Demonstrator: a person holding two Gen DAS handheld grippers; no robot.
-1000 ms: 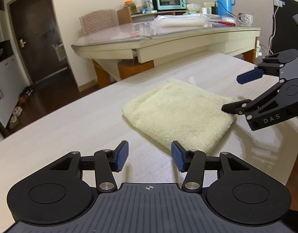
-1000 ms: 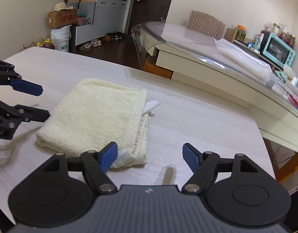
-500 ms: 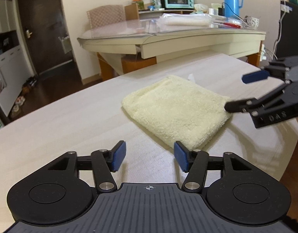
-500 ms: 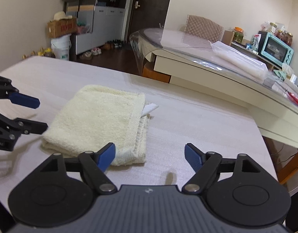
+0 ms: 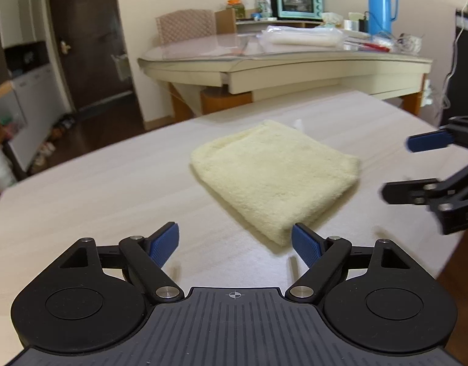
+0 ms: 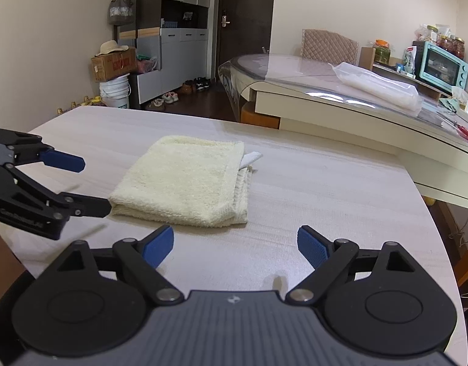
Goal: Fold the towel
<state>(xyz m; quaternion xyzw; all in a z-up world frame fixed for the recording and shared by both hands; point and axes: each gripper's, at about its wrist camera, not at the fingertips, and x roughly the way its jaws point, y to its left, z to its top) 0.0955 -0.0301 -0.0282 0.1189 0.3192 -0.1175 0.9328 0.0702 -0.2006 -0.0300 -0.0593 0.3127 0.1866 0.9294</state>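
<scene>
A pale yellow towel (image 5: 275,172) lies folded into a thick square on the light wooden table (image 5: 96,192); it also shows in the right wrist view (image 6: 188,180), with a white label (image 6: 250,158) sticking out at its far corner. My left gripper (image 5: 235,241) is open and empty, just short of the towel's near corner. My right gripper (image 6: 235,242) is open and empty, a little back from the towel's near edge. Each gripper shows in the other's view: the right one (image 5: 400,167) and the left one (image 6: 93,184).
A second table with a glass top (image 5: 282,58) stands behind, carrying a plastic bag (image 5: 304,35), a teal oven (image 5: 298,1) and a blue flask (image 5: 380,1). The work table's edge (image 6: 444,244) runs close on the right. A dark door (image 6: 243,21) and cabinets stand farther back.
Both grippers have pulled back from the towel and risen slightly. The left gripper's jaws have opened wider. The towel lies as before.
</scene>
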